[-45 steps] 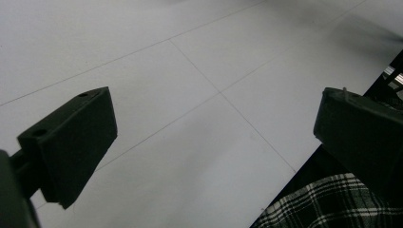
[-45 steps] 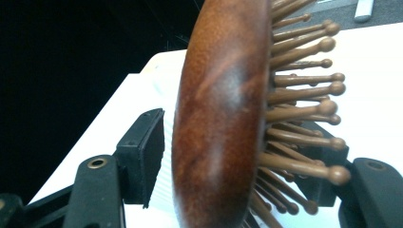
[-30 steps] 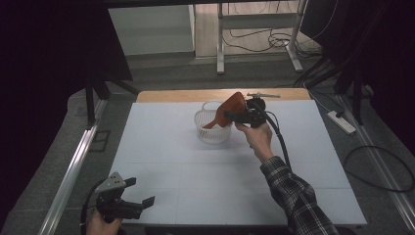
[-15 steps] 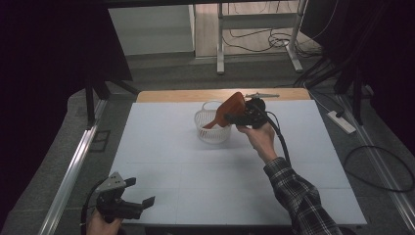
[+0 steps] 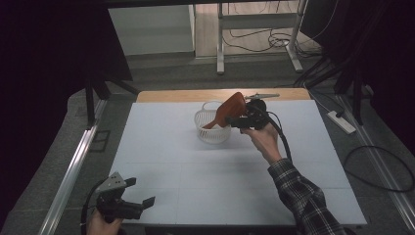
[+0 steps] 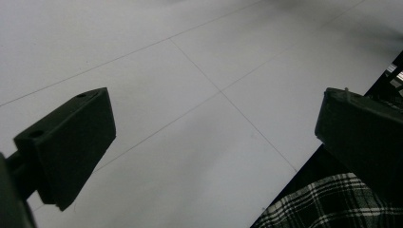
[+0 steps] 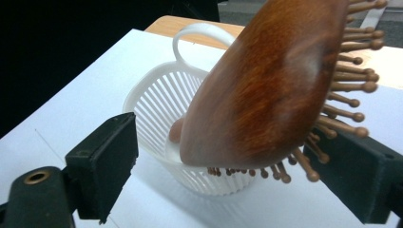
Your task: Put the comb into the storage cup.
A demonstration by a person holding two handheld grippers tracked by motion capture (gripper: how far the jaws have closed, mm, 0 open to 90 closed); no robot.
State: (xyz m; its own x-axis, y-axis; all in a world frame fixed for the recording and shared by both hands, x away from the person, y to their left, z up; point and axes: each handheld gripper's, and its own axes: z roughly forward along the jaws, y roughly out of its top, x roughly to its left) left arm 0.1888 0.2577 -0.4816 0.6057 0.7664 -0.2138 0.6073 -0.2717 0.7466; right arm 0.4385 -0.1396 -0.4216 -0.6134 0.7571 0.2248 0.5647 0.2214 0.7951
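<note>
A wooden paddle hairbrush [image 5: 230, 108] leans with its handle down inside a white slotted basket [image 5: 211, 132] at the table's far middle. My right gripper [image 5: 235, 121] is at the brush head, and its jaws have just been opening. In the right gripper view the brush head [image 7: 266, 90] lies between the jaws above the basket [image 7: 157, 99]. The left pad [image 7: 107, 161] stands clear of the wood and the bristles brush the other pad. My left gripper [image 5: 139, 192] rests open at the table's near left corner, with nothing between its jaws [image 6: 214, 137].
The white table top [image 5: 195, 171] spreads between the two hands. A wooden strip [image 5: 171, 95] runs along its far edge. Cables and a power strip [image 5: 342, 122] lie on the floor to the right. A plaid sleeve [image 6: 323, 204] shows beyond the table's near edge.
</note>
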